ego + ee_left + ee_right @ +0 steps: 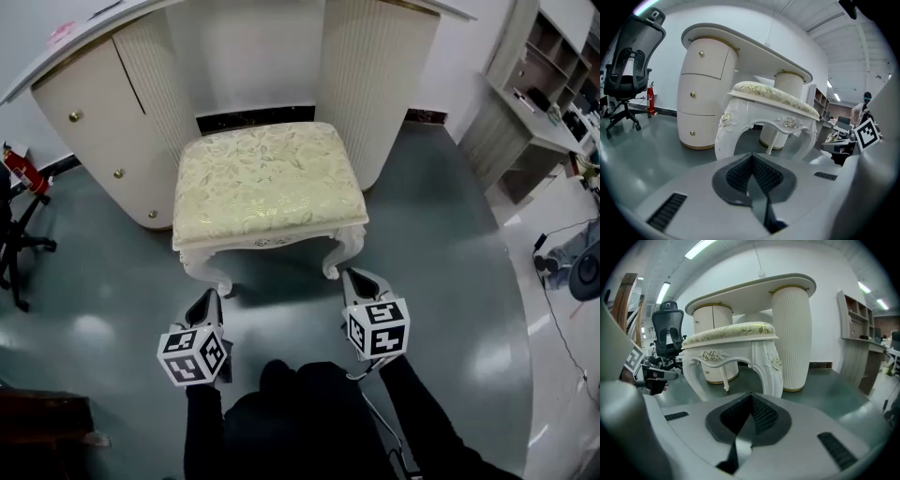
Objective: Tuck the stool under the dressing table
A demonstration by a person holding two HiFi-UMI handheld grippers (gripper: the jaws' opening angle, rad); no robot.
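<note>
A white carved stool [267, 183] with a pale floral cushion stands on the grey floor, its far half in the knee gap of the white dressing table [112, 122]. My left gripper [206, 302] is shut just short of the stool's front left leg [725, 136]. My right gripper [361, 281] is shut close to the front right leg [772, 369], and I cannot tell whether it touches. Neither gripper holds anything. The left gripper view shows the stool [768, 117] in front of the dressing table [708, 93], and the right gripper view shows the stool [736, 355] before the table's ribbed pedestal [792, 333].
A black office chair [626, 70] and a red fire extinguisher [650, 98] stand to the left. White shelving [534, 94] runs along the right wall, with cables [553, 244] on the floor near it. The person's dark sleeves [309, 422] fill the bottom.
</note>
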